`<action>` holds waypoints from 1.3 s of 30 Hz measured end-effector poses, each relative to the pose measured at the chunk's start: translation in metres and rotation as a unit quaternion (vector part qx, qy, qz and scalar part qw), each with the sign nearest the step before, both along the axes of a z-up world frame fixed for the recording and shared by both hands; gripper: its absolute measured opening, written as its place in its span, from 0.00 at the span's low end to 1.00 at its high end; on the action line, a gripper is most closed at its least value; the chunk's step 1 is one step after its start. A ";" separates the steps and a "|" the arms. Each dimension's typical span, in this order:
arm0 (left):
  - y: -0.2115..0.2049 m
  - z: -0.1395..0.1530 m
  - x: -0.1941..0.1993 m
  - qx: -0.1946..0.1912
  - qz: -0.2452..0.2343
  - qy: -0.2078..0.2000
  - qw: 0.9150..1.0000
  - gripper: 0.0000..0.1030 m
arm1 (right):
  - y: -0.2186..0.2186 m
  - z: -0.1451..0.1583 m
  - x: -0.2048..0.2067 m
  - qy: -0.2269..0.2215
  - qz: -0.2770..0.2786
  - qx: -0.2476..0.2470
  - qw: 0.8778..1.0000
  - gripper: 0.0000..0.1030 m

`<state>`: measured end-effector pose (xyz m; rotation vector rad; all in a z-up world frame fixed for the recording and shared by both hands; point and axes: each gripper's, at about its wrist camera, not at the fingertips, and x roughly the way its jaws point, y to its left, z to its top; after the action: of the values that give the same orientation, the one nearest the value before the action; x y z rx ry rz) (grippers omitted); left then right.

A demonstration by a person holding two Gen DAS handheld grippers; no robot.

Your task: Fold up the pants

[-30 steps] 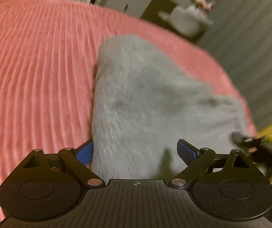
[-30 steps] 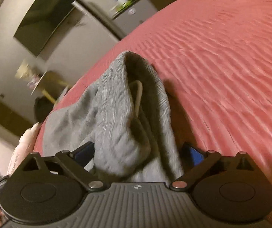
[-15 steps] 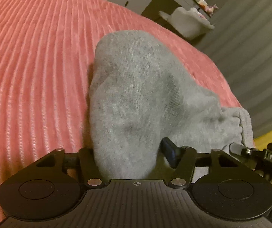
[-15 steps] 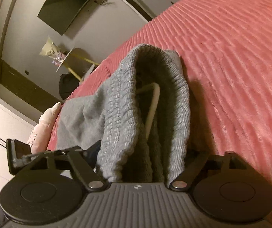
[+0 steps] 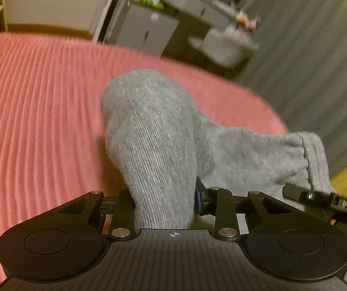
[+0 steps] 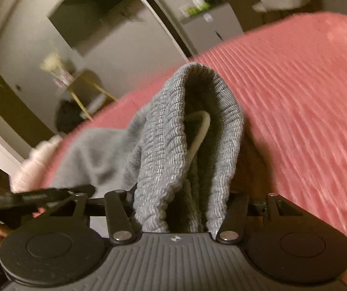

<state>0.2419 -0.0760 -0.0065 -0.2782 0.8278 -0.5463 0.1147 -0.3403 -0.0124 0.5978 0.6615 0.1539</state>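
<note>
- Grey knit pants (image 5: 163, 145), soft and finely ribbed, lie bunched on a bed with a pink corduroy-ridged cover (image 5: 40, 111).
- The left tool (image 5: 165, 203) has just been closing and now pinches a fold of the fabric, which rises straight ahead of it.
- The right tool (image 6: 180, 208) has also been closing and clamps the gathered elastic waistband (image 6: 163, 150); a white drawstring (image 6: 200, 133) loops just beyond.
- Both tools' fingertips are buried in cloth.
- The room behind is blurred.
</note>
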 end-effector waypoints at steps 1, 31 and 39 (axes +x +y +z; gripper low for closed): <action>-0.001 0.008 0.005 -0.006 0.003 -0.010 1.000 0.33 | -0.003 0.011 0.002 -0.012 -0.004 0.002 1.000 0.52; 0.020 -0.058 -0.121 0.317 0.097 -0.010 0.943 0.96 | 0.074 -0.031 -0.091 0.085 -0.123 -0.247 0.957 0.96; 0.020 -0.033 -0.181 0.213 0.131 0.021 0.968 0.99 | 0.077 -0.007 -0.144 0.050 -0.229 -0.165 0.958 0.96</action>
<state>0.0606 -0.0559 -0.0394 -0.0022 0.9110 -0.1076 -0.0297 -0.2632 -0.0191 0.4235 0.6131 -0.4165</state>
